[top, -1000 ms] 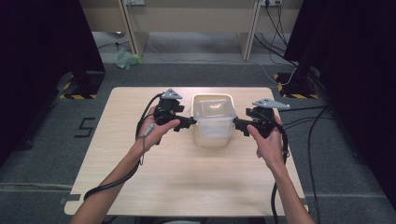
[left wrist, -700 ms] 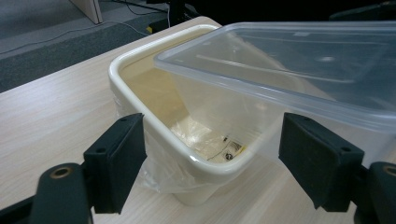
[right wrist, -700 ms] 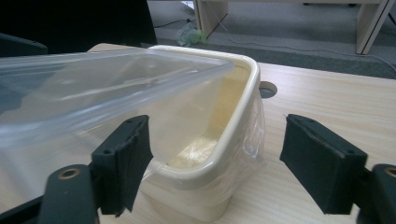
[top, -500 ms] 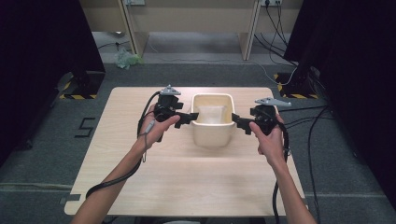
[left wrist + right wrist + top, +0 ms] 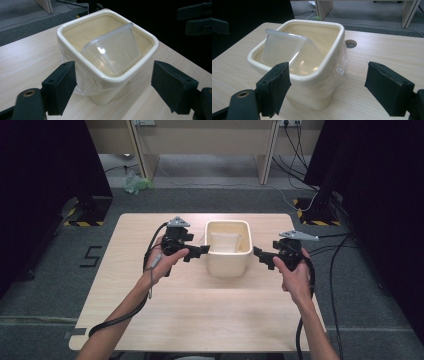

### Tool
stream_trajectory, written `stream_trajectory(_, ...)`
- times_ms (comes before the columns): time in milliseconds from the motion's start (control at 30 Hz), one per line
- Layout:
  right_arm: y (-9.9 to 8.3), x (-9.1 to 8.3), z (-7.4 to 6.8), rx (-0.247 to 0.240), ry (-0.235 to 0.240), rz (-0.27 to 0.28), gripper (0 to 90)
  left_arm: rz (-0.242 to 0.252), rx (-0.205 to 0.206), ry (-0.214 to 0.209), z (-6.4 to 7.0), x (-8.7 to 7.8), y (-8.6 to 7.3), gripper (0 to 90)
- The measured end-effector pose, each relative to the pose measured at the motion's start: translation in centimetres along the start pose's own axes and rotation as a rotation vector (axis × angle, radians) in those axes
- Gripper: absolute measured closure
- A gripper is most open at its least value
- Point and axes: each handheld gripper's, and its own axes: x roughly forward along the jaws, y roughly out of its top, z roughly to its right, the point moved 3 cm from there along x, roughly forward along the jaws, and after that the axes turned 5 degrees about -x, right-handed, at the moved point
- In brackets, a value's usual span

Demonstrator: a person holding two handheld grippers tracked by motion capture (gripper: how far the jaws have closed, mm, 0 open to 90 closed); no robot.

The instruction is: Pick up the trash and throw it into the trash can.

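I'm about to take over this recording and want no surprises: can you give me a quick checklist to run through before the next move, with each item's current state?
1. Left claw open and empty: ok; its jaws stand wide apart in the left gripper view.
2. Right claw open and empty: ok; its jaws are wide apart too.
3. Cream bin upright on the table: ok.
4. Clear plastic container inside the bin: ok, though it leans tilted against a wall.
5. Clear liner seated on the bin: cannot tell; it shows bunched along the outside.
6. Both claws clear of the bin: the right ok; the left cannot tell, its tip at the rim from above.
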Motion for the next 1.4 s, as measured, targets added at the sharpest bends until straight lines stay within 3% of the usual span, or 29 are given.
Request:
stream_trajectory(500,-1.9,-1.0,-0.2,-0.014,0.016,0.01,19.1,0.019,0.028,-0.02,0.8,-0.9,-2.2,17.3)
stream_trajectory(1000,-4.0,-1.1,-1.5,-0.044,0.04,0.012,19.1,0.026,0.034,-0.03,1.0,-0.9,-5.7,17.2)
stream_trajectory(1167,-4.8,-1.0,-1.7,-0.06,0.04,0.009,19.1,0.025,0.038,-0.03,1.0,-0.5,-6.7,17.2)
stream_trajectory(1267,-5.0,-1.1,-2.1,-0.109,0.025,0.004,18.9,0.019,0.039,-0.037,1.1,-0.2,-7.5,17.2)
stream_trajectory(1400,-5.4,-1.1,-2.5,-0.116,0.04,0.005,18.9,0.018,0.042,-0.041,1.1,0.1,-8.4,17.1)
